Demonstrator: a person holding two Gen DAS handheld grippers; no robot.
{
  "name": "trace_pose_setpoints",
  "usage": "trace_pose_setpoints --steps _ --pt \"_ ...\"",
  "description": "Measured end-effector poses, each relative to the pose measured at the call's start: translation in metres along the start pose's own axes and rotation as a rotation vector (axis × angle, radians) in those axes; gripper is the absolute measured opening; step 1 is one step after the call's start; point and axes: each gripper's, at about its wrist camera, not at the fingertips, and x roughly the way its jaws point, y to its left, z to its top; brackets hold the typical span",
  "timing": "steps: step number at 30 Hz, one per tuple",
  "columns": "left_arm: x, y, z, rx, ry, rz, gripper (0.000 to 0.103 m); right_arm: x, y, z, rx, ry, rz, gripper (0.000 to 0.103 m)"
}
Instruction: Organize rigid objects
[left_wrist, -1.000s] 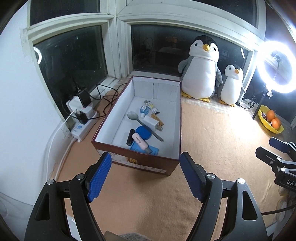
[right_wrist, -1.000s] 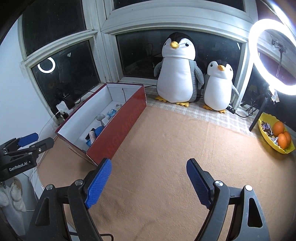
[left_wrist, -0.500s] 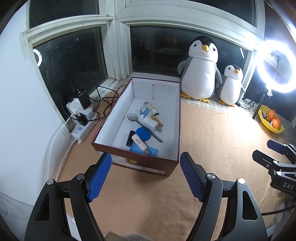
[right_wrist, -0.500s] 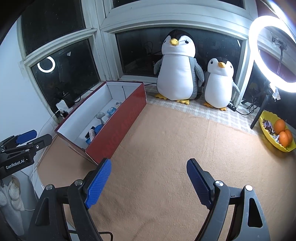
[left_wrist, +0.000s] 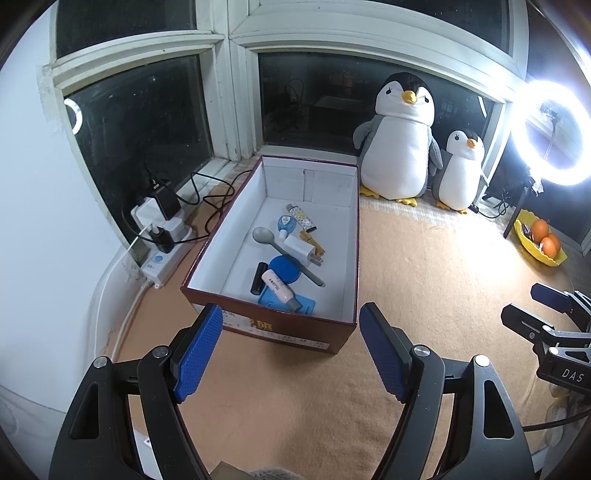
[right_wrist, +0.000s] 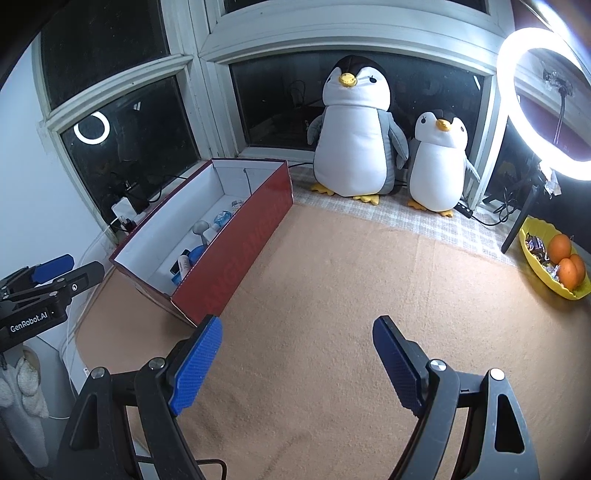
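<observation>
No visible change: both grippers (left_wrist: 290, 354) (right_wrist: 297, 363) apparently unmoved

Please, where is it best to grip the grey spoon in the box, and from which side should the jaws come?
Probably the bare handle just behind the bowl of the grey spoon, from above: its lower handle crosses the blue disc, and the box walls block any sideways approach.

Ahead of my left gripper (left_wrist: 290, 347) the box (left_wrist: 349, 258) sits on the blanket (left_wrist: 424, 295) holding a spoon (left_wrist: 284, 251) and tube (left_wrist: 279, 288), two penguins (left_wrist: 402, 136) behind it, fruit tray (left_wrist: 535, 251) far right.
</observation>
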Motion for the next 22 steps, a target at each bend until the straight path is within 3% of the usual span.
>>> trace_pose_setpoints --steps 22 --pt "0.0011 -0.0051 -0.0014 0.015 -0.008 0.002 0.077 0.0046 0.0027 -0.0055 0.012 0.018 -0.009 0.080"
